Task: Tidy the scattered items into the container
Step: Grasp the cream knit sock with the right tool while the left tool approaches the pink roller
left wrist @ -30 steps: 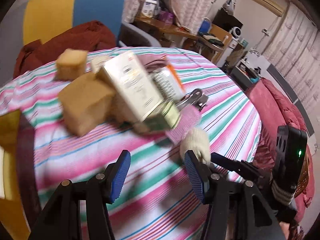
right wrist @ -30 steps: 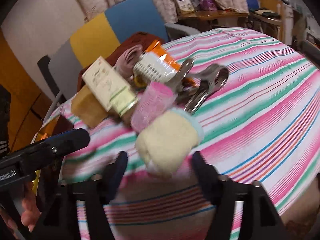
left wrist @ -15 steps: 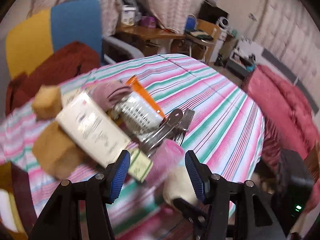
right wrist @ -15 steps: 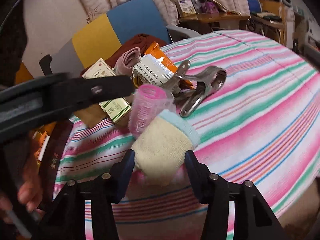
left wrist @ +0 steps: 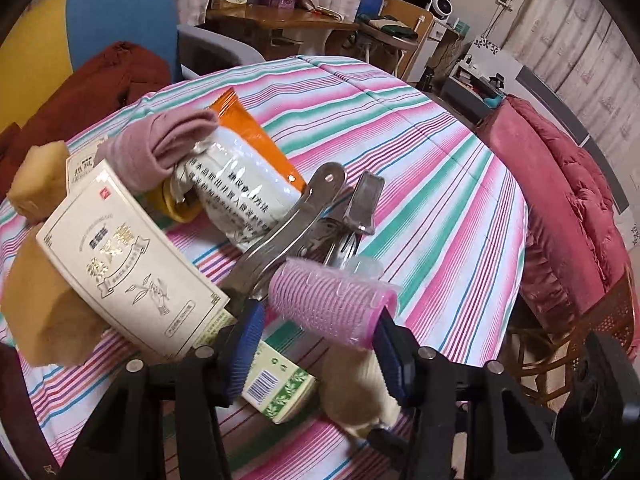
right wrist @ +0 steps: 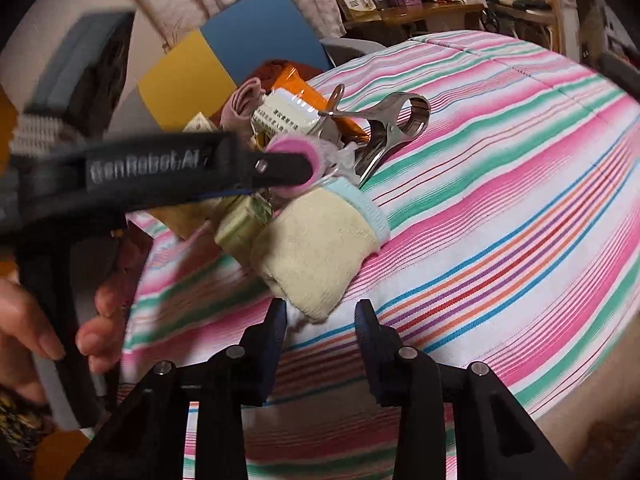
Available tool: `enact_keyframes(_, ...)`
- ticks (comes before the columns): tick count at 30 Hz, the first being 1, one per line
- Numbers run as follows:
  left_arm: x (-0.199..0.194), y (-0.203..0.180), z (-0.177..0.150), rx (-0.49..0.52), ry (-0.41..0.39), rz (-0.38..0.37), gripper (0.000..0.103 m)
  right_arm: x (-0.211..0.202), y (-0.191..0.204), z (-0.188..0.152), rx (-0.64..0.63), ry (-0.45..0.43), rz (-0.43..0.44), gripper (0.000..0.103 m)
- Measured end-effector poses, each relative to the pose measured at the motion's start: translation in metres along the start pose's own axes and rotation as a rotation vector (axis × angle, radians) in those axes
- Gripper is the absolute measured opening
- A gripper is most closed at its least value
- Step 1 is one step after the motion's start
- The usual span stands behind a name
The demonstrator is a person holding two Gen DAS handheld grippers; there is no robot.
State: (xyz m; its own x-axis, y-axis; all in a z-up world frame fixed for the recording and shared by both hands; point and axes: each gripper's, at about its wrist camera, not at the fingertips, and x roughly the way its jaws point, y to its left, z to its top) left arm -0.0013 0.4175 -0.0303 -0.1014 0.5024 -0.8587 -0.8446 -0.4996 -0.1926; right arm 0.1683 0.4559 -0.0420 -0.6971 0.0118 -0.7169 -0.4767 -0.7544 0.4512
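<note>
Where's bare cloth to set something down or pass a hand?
Free: the striped tablecloth right of the metal clips and the cream sock, out to the table's edge. Also the far cloth beyond the orange packet. Crowded: the left side, with box, sponges, roller and left gripper bunched together.

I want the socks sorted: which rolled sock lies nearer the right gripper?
The cream rolled sock with a pale blue cuff, just ahead of the right gripper; the mauve rolled sock sits far back in the pile.
</note>
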Motion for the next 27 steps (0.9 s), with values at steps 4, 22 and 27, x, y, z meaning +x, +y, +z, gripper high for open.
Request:
enact_keyframes(4, 0.004, -0.002, 0.001, 0.003, -0.001, 0.001, 0.044, 0.004, -0.002, 0.011, 0.013, -0.022, -0.010, 0.055)
enact_keyframes(22, -0.028, 0.031, -0.042, -0.078, -0.084, -0.009, 0.007, 0.003, 0.023, 0.004, -0.080, -0.006, -0.050, 0.041)
enact_keyframes(27, -0.045, 0.047, -0.058, -0.146, -0.116, -0.020, 0.005, 0.003, 0.015, 0.000, -0.050, 0.015, -0.063, 0.032)
